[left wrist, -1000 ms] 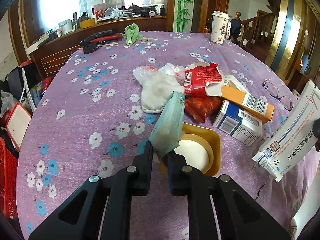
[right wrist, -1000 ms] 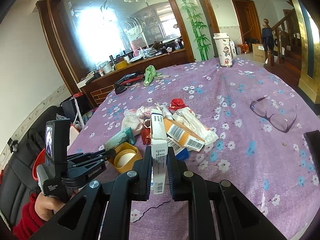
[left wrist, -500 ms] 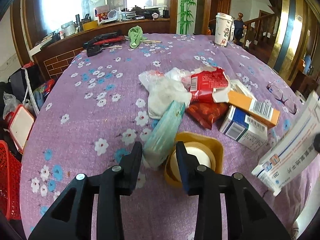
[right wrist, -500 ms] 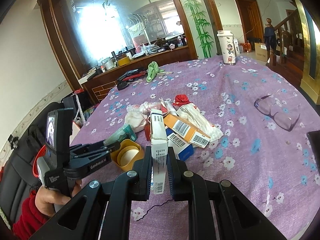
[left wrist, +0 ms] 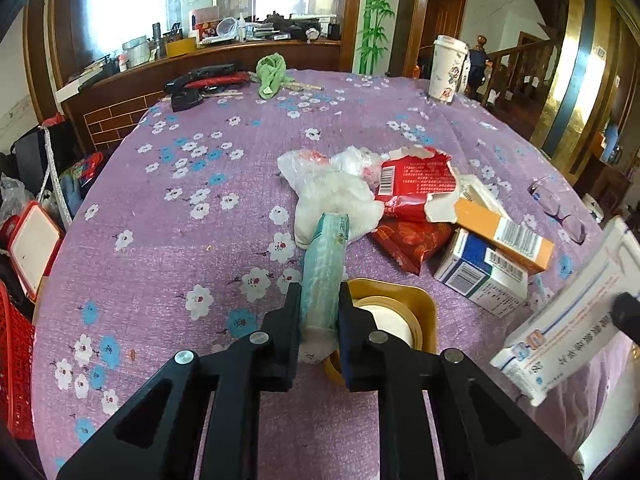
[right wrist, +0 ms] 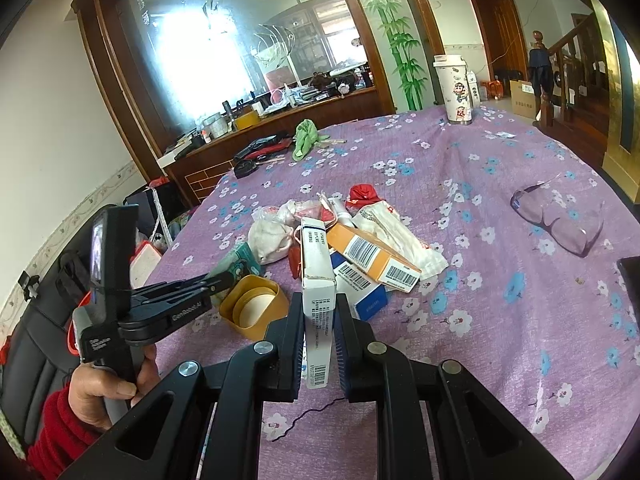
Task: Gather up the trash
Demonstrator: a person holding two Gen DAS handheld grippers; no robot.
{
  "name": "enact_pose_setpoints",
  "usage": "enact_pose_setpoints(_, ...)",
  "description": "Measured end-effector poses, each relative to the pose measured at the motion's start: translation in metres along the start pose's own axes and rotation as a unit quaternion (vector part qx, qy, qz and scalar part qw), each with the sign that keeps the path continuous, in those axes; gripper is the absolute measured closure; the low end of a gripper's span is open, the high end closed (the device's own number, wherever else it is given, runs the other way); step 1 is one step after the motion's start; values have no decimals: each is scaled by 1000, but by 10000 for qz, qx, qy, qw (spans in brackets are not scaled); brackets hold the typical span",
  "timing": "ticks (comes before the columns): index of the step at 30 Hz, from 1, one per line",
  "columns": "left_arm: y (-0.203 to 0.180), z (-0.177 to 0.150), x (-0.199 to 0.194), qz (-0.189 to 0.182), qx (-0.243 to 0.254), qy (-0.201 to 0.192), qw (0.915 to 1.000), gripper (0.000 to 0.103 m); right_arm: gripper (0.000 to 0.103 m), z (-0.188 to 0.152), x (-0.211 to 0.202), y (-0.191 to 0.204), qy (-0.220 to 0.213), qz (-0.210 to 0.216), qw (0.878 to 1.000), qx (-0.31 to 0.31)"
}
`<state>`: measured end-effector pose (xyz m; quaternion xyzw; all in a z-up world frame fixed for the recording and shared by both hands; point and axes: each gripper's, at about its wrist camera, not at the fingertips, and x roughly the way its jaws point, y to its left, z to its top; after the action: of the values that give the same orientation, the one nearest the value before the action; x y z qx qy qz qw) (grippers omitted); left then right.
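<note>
Half a second back our left gripper (left wrist: 319,312) stood wide around the teal packet (left wrist: 325,264); now the jaws have closed back on it, pinching its near end while its far tip rests on the white crumpled bag (left wrist: 336,196). Our right gripper (right wrist: 319,328) keeps its clamp on the white medicine box (right wrist: 318,292), held upright above the cloth.

So where do we stand? Two pieces in hand, neither binned yet, and no bin shows in either view. Left on the purple tablecloth (left wrist: 168,240): the red wrapper (left wrist: 416,184), the orange box (left wrist: 500,232) lying over the blue-and-white box (left wrist: 480,276), and the yellow tub (left wrist: 404,308) just beside our left fingers.

Room to move? We judge it good. The cloth is bare to the left of the pile and in front of us, and the table edge drops off at the left toward a red basket (left wrist: 12,360). The glasses (right wrist: 560,220) sit well apart on the right.
</note>
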<state>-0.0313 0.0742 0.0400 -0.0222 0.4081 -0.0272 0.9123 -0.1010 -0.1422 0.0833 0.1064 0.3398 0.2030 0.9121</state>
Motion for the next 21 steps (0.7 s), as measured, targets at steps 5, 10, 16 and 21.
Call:
enact_pose_setpoints(5, 7, -3, -15, 115, -61, -196, 9997, 88, 88, -1, 1, 9, 28, 65, 9999, -92)
enact_pose_setpoints(10, 14, -9, -38, 496, -75, -536, 9973, 88, 88, 5, 6, 20, 54, 154, 9997, -196)
enact_pose_setpoints(16, 26, -18, -68, 1013, -51, -890, 9909, 88, 88, 10, 18, 42, 177, 368, 9985, -352)
enact_pose_setpoints(21, 44, -26, -90, 1277, -119, -1050, 9862, 88, 88, 13, 33, 70, 388, 648, 9953, -609)
